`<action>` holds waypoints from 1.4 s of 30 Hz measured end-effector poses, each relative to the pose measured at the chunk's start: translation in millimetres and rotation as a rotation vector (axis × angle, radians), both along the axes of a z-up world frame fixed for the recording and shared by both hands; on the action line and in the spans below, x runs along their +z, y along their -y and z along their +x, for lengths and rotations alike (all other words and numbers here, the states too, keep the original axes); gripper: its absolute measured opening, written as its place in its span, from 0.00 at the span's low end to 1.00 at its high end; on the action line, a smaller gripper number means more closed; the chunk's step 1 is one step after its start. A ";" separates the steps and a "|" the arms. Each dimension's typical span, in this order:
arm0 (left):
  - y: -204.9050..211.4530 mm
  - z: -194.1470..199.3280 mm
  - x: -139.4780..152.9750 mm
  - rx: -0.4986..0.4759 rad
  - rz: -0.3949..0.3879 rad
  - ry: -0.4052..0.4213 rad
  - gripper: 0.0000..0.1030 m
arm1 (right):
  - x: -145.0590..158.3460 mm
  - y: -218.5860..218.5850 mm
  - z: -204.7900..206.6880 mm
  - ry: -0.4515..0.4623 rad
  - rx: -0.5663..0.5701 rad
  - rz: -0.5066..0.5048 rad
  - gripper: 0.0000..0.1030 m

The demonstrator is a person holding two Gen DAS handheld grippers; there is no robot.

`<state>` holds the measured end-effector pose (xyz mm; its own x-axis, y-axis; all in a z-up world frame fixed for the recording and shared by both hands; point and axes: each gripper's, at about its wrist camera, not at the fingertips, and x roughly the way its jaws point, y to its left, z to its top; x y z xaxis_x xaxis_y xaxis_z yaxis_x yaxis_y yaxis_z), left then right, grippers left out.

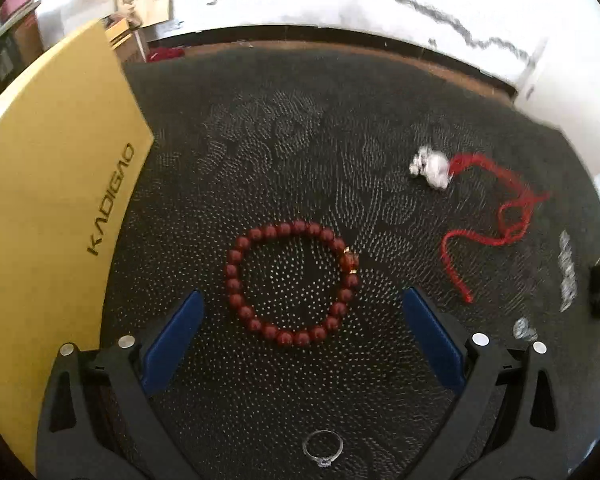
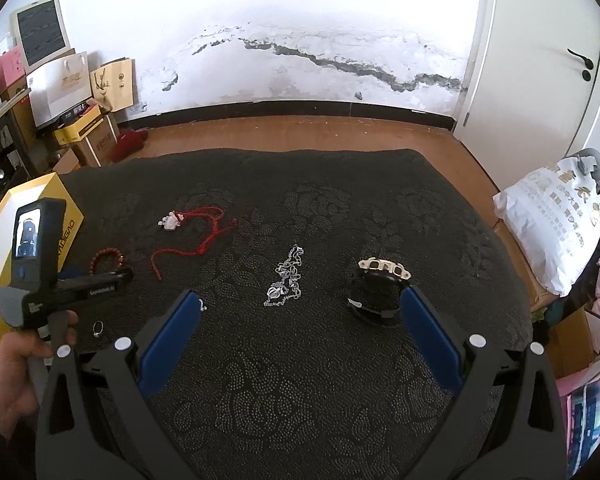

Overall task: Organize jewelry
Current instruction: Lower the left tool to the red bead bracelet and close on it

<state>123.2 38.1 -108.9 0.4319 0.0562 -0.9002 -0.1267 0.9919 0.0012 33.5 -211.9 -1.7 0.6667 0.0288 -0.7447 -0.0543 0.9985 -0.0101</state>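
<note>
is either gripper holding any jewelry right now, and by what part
Nothing is held. The left gripper hangs open around the red bead bracelet; the right gripper is open over the cloth.

Bright daylight, blown-out white wall (image 2: 300, 20), heavy fisheye warp w/ dark corners, left-wrist view motion-blurred.

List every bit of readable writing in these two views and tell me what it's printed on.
"KADIGAO": black lettering on the yellow box, also partly visible on it in the right wrist view.
White plastic bag: yellow printed characters, too distorted to read.
Left gripper: small white label on its body, too blurred to read.
Paper bags by the wall: printed logos, too small to read.
</note>
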 end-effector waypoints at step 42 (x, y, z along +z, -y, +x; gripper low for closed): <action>3.5 -44.7 70.0 -0.010 0.025 0.135 0.00 | -27.2 38.9 11.9 -0.058 -0.083 -0.020 0.94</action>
<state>78.6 34.6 -38.9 0.5500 0.0730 -0.8320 -0.1175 0.9930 0.0095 45.5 -250.8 -28.9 0.6220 -0.0404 -0.7820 0.0278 0.9992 -0.0295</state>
